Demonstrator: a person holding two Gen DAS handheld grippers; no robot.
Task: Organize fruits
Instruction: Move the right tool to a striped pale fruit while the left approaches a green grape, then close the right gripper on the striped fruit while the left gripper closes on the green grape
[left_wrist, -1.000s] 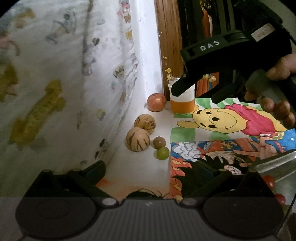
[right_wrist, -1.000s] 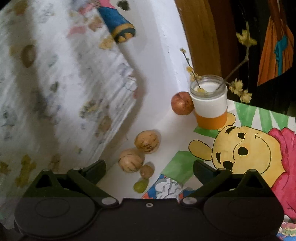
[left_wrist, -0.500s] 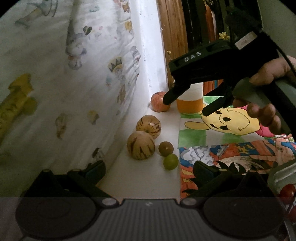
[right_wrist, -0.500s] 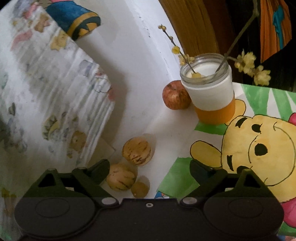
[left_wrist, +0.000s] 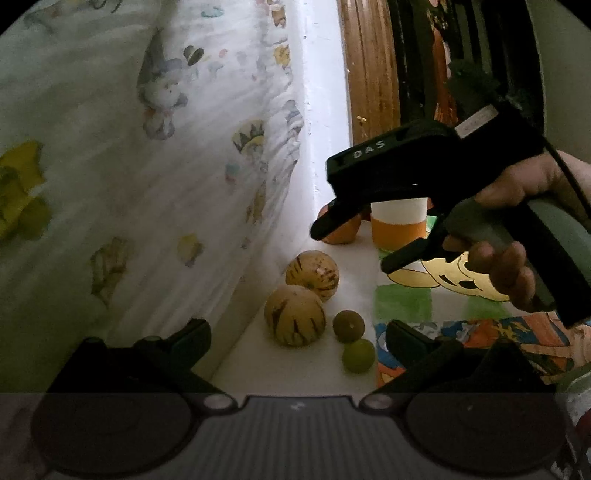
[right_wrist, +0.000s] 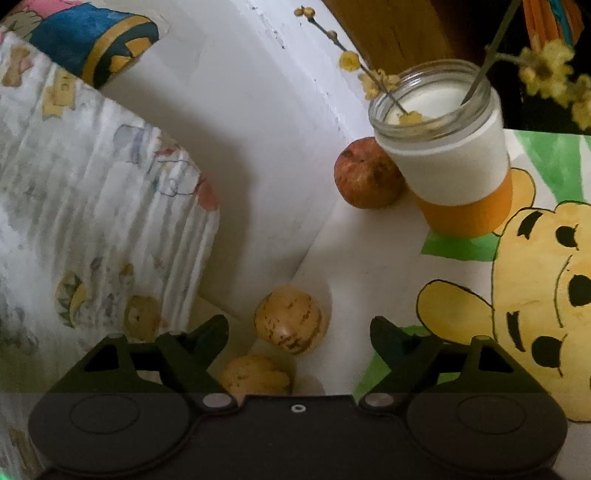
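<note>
Left wrist view: right gripper (left_wrist: 349, 245) shows from outside, a hand (left_wrist: 506, 240) wrapped round its grip, fingers aimed down toward the far fruit; this view alone shows the two small fruits.
Right wrist view: only here the jar's (right_wrist: 448, 155) open mouth and flower stems show; jaws closing, nothing between them yet.
Left gripper (left_wrist: 295, 339): jaws wide and empty, hanging near, likely leaving room.
Red fruit (right_wrist: 367, 177): far, touching the jar, probably the target.
Striped fruits (left_wrist: 295, 314): two, close together along the curtain (left_wrist: 147, 166), left of the picture mat (right_wrist: 546, 295).
Brown fruit (left_wrist: 348, 326): just right of them.
Green fruit (left_wrist: 358, 355): nearest.
</note>
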